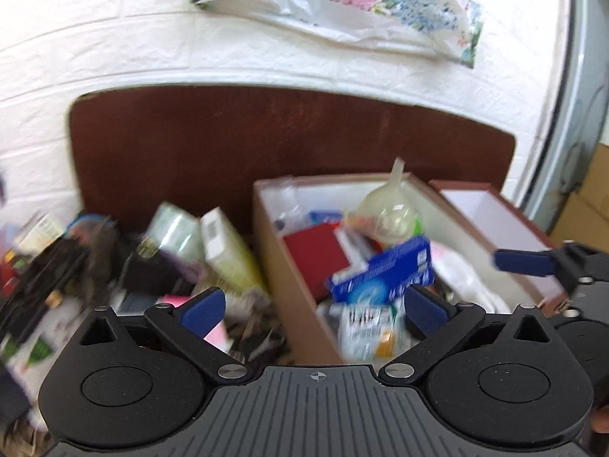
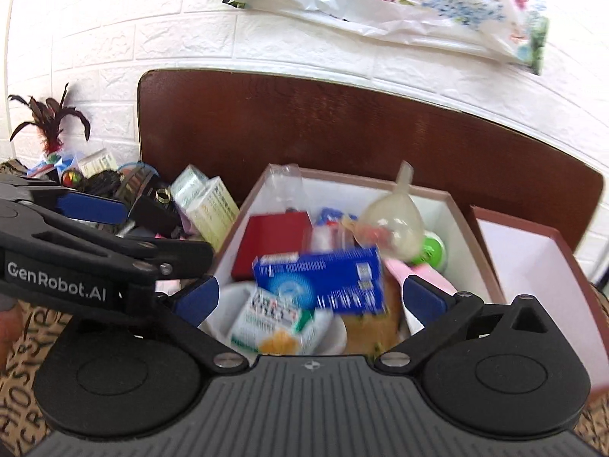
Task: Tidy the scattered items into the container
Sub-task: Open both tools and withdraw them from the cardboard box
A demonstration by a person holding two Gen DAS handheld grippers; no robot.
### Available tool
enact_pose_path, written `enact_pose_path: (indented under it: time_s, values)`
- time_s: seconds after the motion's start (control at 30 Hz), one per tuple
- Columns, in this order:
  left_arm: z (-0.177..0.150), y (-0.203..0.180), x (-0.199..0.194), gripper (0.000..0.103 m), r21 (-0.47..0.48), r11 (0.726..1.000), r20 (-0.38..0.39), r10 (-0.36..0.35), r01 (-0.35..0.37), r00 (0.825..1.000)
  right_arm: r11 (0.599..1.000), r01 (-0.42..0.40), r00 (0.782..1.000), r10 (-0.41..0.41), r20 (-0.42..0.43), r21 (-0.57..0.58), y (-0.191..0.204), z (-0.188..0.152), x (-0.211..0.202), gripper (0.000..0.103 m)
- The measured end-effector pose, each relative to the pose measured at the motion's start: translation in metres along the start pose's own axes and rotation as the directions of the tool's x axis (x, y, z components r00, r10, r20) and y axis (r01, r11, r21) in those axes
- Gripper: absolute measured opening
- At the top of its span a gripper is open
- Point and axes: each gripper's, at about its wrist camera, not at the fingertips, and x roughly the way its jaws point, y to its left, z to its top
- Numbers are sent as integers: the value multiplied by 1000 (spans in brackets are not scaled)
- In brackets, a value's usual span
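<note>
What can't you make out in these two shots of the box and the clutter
- Print on the blue carton: motion-blurred, both views.
- Pile left of the box: smeared in the left wrist view.
- Box floor: buried under items.
- Box's near edge: hidden by each hand-held gripper body.
</note>
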Motion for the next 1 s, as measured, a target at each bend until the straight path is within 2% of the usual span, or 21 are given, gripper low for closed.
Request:
enact_pose_path:
  time_s: [0.17, 0.27, 0.53, 0.73, 1.0]
  values:
    - [-28, -12, -25, 103, -31, 998, -37, 53, -54, 998, 999, 43, 999, -43, -21, 8, -6, -23, -36, 103]
    - [-43, -21, -40, 103, -44, 997, -43, 60, -62, 997, 998, 65, 997, -65, -30, 18, -9, -37, -54, 103]
    - [-75, -43, -79, 103, -6, 997, -36, 83, -83, 996, 994, 104, 994, -102, -44, 41, -7, -70, -93, 103]
    - [-86, -53, -94, 103, 13, 996, -33, 92, -92, 995, 993, 112, 993, -110, -43, 41, -2, -82, -110, 103]
    - [-90, -60, -99, 103, 23, 998, -30, 64, -63, 998, 992, 116, 992, -114, -47, 49, -1, -87, -117, 103]
